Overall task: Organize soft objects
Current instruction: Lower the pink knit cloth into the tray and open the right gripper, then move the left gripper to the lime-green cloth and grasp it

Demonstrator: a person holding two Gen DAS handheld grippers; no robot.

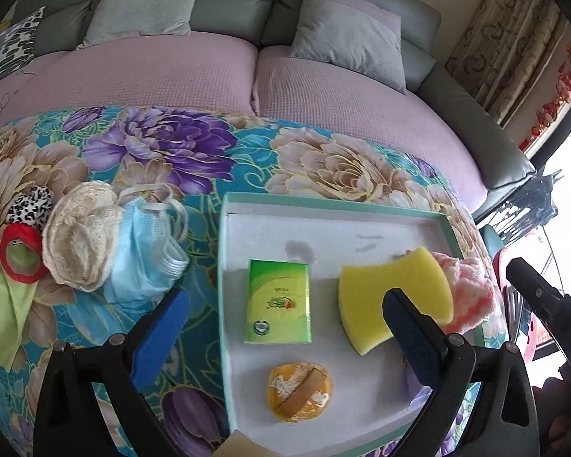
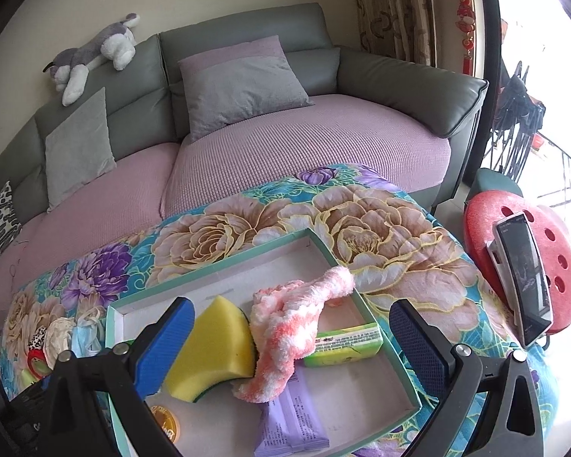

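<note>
A teal-rimmed white tray [image 1: 323, 200] lies on the flowered blanket. In it are a green tissue pack [image 1: 278, 301], a yellow sponge [image 1: 392, 297], a round orange packet [image 1: 300, 390] and a pink-and-white fluffy cloth [image 1: 468, 293]. My left gripper [image 1: 285, 297] hovers open over the tray, holding nothing. To the tray's left lie blue face masks [image 1: 141, 262], a cream lace piece [image 1: 82, 240] and a leopard scrunchie [image 1: 30, 205]. My right gripper [image 2: 291, 306] is open above the fluffy cloth [image 2: 285, 327], with the sponge [image 2: 209, 354] by its left finger. A purple packet [image 2: 289, 419] lies under the cloth's end.
A red tape ring [image 1: 19, 253] and a green cloth [image 1: 3, 304] sit at the blanket's left edge. Behind is a grey sofa [image 2: 399, 76] with cushions and a plush dog [image 2: 95, 49]. A red stool [image 2: 559, 266] holding a phone [image 2: 525, 278] stands right of the blanket.
</note>
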